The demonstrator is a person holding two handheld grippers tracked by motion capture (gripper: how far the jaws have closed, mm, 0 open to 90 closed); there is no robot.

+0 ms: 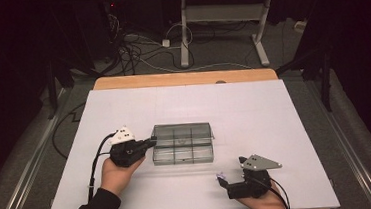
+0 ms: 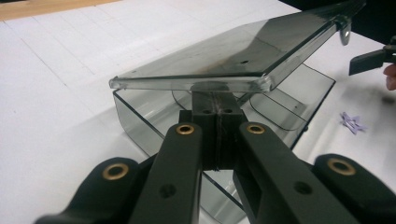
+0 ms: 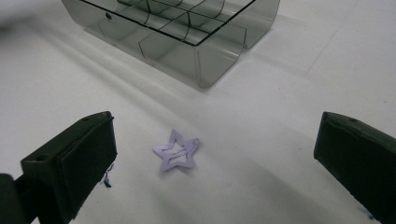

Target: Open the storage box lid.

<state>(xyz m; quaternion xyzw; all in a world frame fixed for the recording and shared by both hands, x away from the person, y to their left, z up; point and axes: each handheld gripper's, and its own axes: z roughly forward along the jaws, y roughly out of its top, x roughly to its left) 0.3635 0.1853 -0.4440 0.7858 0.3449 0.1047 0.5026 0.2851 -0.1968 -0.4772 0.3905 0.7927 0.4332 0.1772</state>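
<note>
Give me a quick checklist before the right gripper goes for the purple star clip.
1. Right gripper jaws spread wide: ok.
2. Star clip lying flat on the table between those jaws, untouched: ok.
3. Left gripper shut on the front edge of the lid: ok.
4. Lid held raised, box open: ok.
5. Compartments free for the clip: cannot tell, the plastic is smoky.

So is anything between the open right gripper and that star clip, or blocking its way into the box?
Nothing visible. The purple star hair clip lies on bare table between the right gripper's open jaws. The left gripper holds the compartment box's lid up.
</note>
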